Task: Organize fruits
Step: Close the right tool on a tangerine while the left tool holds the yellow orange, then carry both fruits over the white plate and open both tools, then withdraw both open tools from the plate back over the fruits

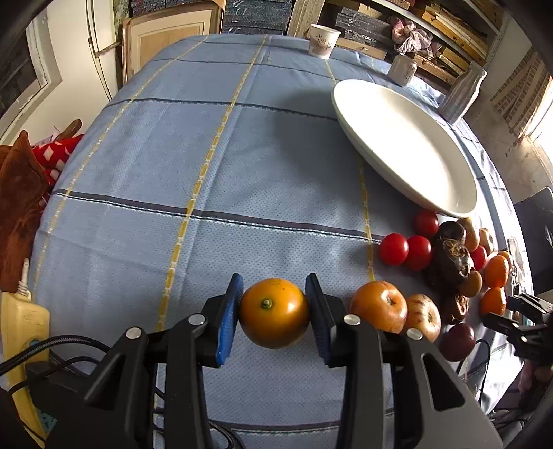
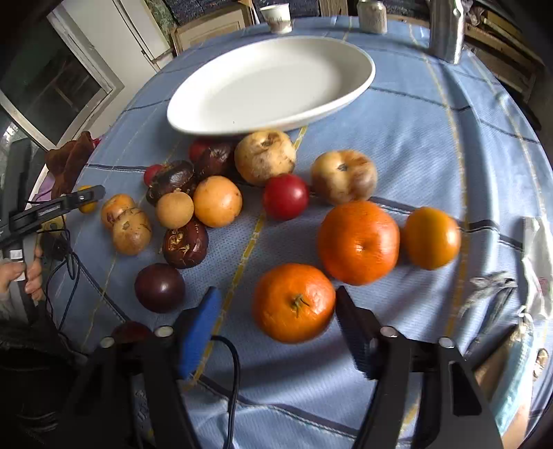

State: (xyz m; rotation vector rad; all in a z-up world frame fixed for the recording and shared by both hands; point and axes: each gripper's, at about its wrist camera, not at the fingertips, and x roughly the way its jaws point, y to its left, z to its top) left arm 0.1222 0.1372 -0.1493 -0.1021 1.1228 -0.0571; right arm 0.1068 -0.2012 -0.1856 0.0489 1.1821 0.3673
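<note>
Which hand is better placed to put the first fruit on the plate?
Left. Its claw is already shut on an orange fruit. The right claw only straddles a tangerine, pads not yet pressing. The plate is empty.

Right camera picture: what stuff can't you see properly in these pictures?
- Red fruit, right wrist view: mostly hidden behind the dark wrinkled fruits and the white plate.
- Paper cup, right wrist view: top cut off by the picture's edge.
- Mandarins, left wrist view: squeezed small at the fisheye edge, partly behind the dark fruits.
- Right gripper, right wrist view: blurred, so I cannot tell if its jaws touch the mandarin.
</note>
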